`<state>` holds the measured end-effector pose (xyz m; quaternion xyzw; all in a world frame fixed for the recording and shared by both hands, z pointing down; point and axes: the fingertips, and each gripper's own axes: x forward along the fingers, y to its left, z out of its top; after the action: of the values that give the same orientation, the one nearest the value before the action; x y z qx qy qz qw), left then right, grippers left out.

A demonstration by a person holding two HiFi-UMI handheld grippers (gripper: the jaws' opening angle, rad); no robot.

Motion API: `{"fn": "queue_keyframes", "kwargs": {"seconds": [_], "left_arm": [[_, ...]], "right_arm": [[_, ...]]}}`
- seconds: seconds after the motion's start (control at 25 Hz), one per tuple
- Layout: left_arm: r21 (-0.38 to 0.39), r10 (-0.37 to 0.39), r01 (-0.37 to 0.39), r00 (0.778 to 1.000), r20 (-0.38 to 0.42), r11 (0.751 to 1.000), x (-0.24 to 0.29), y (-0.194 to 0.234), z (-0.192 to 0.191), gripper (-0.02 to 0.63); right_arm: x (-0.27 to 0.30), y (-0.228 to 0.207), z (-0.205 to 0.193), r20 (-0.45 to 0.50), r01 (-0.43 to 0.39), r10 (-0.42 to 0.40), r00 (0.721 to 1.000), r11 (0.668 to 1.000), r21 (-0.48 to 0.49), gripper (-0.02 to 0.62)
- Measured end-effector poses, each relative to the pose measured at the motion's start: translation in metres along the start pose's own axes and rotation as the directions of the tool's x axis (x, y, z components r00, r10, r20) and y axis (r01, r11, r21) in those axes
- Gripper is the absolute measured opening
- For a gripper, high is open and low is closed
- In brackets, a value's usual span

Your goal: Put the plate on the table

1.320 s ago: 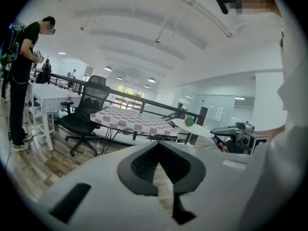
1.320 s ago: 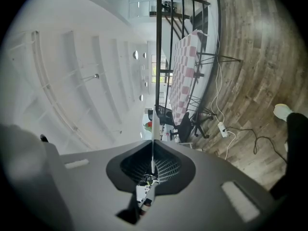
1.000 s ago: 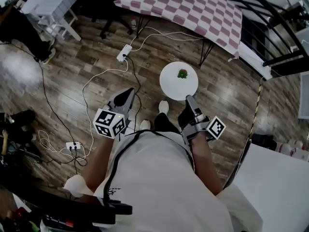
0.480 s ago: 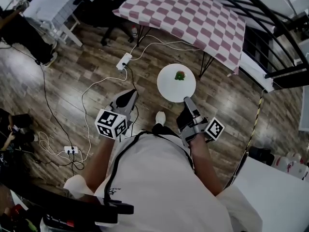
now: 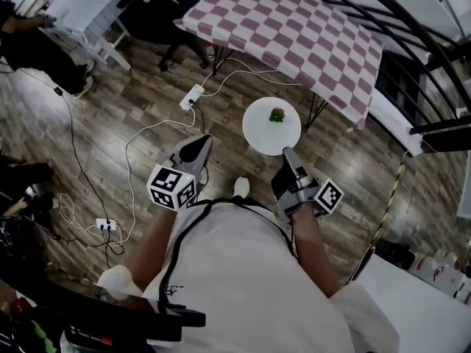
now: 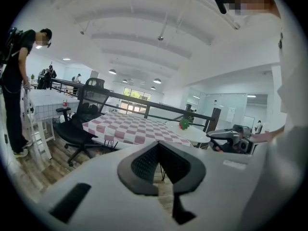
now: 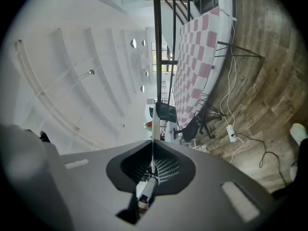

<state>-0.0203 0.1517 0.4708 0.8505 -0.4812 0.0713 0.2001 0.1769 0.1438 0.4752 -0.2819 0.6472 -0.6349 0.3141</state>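
A round white plate [image 5: 269, 131] carries a small green and red item [image 5: 277, 114]. My right gripper [image 5: 288, 154] is shut on its near rim and holds it level above the wooden floor. In the right gripper view the plate [image 7: 152, 143] shows edge-on, pinched between the pads. My left gripper [image 5: 202, 140] hangs beside it, shut on nothing. From the left gripper view, the plate [image 6: 197, 134] and the right gripper [image 6: 231, 136] lie to the right. The table with the pink checked cloth [image 5: 294, 20] stands just beyond the plate.
White cables and a power strip [image 5: 190, 95] trail over the floor ahead, with another strip [image 5: 107, 225] at the left. A black office chair [image 6: 79, 129] stands left of the table. A black railing [image 5: 412, 43] runs behind it. A person [image 6: 14, 81] stands far left.
The checked table has come nearer and fills more of the top of the head view. The plate stays in my right gripper. Both grippers keep their places in front of the body.
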Motion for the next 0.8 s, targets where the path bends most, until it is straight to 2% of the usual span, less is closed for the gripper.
{"fn": "queue_keyframes", "kwargs": {"seconds": [0.24, 0.8], "left_arm": [[0.002, 0.023, -0.023, 1.0, 0.003, 1.0, 0.024, -0.004, 0.006, 0.008], [0.004, 0.03, -0.03, 1.0, -0.003, 1.0, 0.053, -0.006, 0.012, 0.008]], "right_arm": [[0.004, -0.008, 0.029, -0.015, 0.003, -0.003, 1.0, 1.0, 0.005, 0.017], [0.008, -0.015, 0.062, -0.009, 0.018, -0.018, 1.0, 1.0, 0.014, 0.017]]}}
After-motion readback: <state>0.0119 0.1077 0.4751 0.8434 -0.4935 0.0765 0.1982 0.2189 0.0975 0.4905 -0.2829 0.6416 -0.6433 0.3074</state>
